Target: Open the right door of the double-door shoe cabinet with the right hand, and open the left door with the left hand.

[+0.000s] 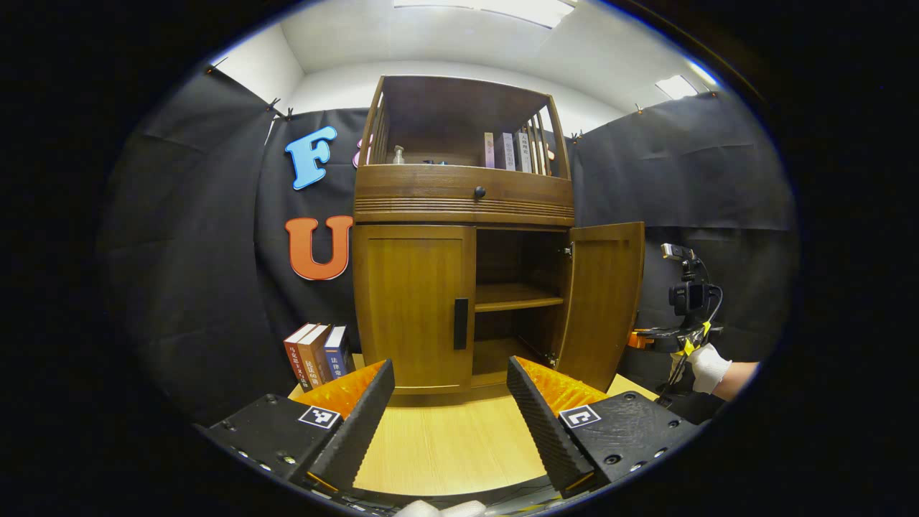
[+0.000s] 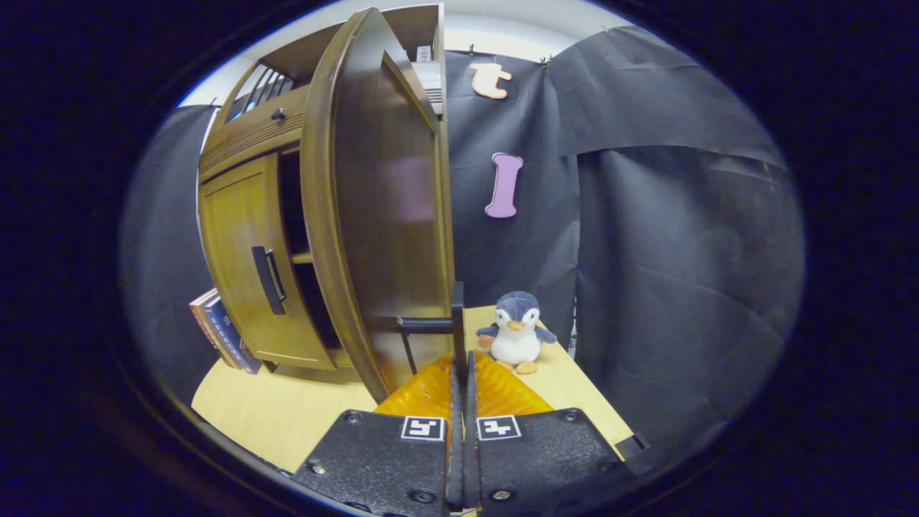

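The wooden shoe cabinet (image 1: 463,194) stands on a light table. Its left door (image 1: 413,301) is closed, with a black handle (image 1: 460,323) at its inner edge. The right door (image 1: 603,298) is swung wide open, baring the inner shelf (image 1: 517,296). My left gripper (image 1: 452,424) hovers open in front of the left door, apart from it. In the right gripper view the open right door (image 2: 388,215) stands edge-on, and my right gripper (image 2: 460,359) is shut on its black handle (image 2: 457,316). The closed left door (image 2: 240,266) is beyond it.
Several books (image 1: 316,355) lean left of the cabinet. A plush penguin (image 2: 515,334) sits on the table (image 2: 273,409) behind the open door. A gloved hand (image 1: 707,366) holds the right gripper at the far right of the left gripper view. Books (image 1: 513,151) and a bottle (image 1: 397,154) sit on the top shelf.
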`<state>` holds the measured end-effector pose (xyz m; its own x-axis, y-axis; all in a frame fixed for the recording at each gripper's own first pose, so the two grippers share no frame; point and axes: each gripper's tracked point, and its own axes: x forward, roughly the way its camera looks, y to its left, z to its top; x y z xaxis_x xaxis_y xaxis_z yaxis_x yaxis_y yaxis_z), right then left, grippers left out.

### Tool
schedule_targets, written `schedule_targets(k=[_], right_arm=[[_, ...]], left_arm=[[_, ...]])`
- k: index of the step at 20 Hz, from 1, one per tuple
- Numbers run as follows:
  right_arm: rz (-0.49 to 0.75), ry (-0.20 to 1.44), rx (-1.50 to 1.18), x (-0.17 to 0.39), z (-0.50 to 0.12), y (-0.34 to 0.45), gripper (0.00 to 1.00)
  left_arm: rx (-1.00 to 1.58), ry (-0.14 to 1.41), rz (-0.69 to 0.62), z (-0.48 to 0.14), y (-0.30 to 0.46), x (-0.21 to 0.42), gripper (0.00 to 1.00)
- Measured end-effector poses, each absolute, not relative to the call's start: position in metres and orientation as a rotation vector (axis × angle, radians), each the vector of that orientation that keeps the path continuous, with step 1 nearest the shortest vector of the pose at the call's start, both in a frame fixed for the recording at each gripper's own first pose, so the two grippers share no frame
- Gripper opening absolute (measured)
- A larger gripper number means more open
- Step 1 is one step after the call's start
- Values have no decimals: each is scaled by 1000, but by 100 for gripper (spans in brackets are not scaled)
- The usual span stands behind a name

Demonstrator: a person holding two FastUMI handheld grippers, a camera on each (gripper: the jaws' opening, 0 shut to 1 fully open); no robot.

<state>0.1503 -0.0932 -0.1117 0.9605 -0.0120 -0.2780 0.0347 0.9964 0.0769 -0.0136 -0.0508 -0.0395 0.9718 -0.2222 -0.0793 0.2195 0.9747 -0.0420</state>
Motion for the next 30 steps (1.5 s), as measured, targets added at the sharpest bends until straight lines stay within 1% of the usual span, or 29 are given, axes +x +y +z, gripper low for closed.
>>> schedule_targets(k=[3,10,14,19,23,25,26,27,29,30], right_arm=[[22,295,79,153,-112,-109,4],[166,339,56,163,-108,-144,4],[236,351,46,167,-110,-157,4],[355,364,-33,168,-109,-160,4],[399,336,-65,166,-106,-162,5],[387,301,-66,158,-97,-170,10],[372,288,-76,154,-92,-174,15],[349,275,-83,149,-88,-181,27],[288,255,-72,135,-74,-194,46],[243,250,-58,130,-68,-201,61]], left_arm=[[-44,86,-223,-36,-75,-6,95],[-68,75,-131,-23,-130,-3,95],[-60,92,-71,-25,-149,-14,95],[-69,115,10,-37,-151,-32,95],[-79,135,52,-43,-142,-41,95],[-73,135,51,-40,-138,-41,95],[-68,132,47,-38,-136,-40,95],[-65,128,39,-37,-134,-37,95],[-64,122,16,-34,-130,-31,95],[-65,119,4,-32,-129,-27,95]])
